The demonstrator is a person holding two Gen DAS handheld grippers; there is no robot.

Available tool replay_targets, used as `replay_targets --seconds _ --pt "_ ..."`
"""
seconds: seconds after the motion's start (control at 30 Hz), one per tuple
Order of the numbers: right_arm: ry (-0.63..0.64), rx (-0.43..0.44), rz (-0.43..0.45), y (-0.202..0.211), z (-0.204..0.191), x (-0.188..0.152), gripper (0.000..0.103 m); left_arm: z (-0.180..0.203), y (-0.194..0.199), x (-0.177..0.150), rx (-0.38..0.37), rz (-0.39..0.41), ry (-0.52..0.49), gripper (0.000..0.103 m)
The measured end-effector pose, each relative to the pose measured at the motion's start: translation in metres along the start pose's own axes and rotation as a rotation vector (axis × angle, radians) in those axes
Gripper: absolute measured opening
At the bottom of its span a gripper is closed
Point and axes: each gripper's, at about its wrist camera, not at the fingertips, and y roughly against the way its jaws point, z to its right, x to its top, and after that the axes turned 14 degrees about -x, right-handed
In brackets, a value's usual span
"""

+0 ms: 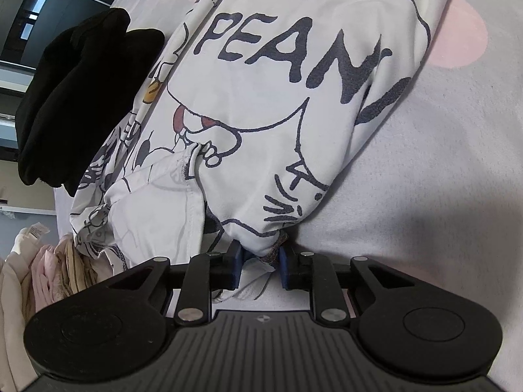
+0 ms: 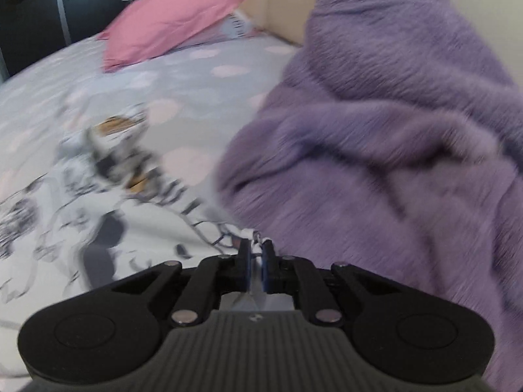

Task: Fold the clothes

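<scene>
Nearest in the left wrist view, the left gripper (image 1: 260, 261) has its blue pads closed on a bunched corner of the white cartoon-print garment (image 1: 261, 104), which rises from the pinch and spreads away over the bed sheet (image 1: 441, 150). In the right wrist view the right gripper (image 2: 256, 263) is likewise clamped, its pads nearly together with a thin edge of the same printed cloth (image 2: 108, 215) squeezed between them.

Judged from how it lies, the folding of this garment is at an early-to-middle stage. Both corners are gripped and the cloth is already doubled lengthwise into a long, loose band, but an inner hem flap (image 1: 183, 179) sticks out on its left side and the surface is rumpled. Squaring it, folding it across and setting it down appear to remain.

Just left of the printed garment lies a black garment (image 1: 81, 98) in a soft heap; whether it is folded cannot be told. At the lower left edge a pile of pale pink and beige clothes (image 1: 49, 271) looks unfolded and probably waits its turn. Beside the right gripper a purple fleecy blanket (image 2: 392, 130) is heaped, with a pink pillow (image 2: 170, 23) far off at the head of the bed.

The right view is smeared by motion, so the print and the folds there are hard to read. The garment's far end is cut off at the top of the left view, and its overall shape stays unclear.
</scene>
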Motion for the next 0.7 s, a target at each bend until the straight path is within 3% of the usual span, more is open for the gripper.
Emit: replay_targets --seconds 0.2,0.23,0.3,0.37,0.53,0.7 --pt "0.085 -0.082 -0.105 -0.031 -0.014 0.003 0.009 0.000 0.000 0.000 0.001 0.000 -0.001 0.018" --pt "0.088 -0.089 -0.099 -0.029 -0.014 0.003 0.009 0.000 0.000 0.000 0.002 0.001 -0.001 0.018" --pt "0.094 -0.114 -0.070 -0.024 -0.013 0.005 0.021 0.000 0.000 -0.001 0.004 0.005 -0.002 0.017" --pt "0.087 -0.115 -0.008 -0.012 -0.009 0.009 0.024 0.000 -0.001 -0.001 0.005 0.007 -0.006 0.017" --pt "0.060 0.038 0.082 0.003 -0.024 0.025 0.028 0.004 -0.002 0.000 0.015 -0.001 -0.033 0.015" --pt "-0.035 0.251 0.094 -0.001 -0.063 0.048 0.051 0.006 -0.003 0.001 0.027 -0.009 -0.040 0.013"
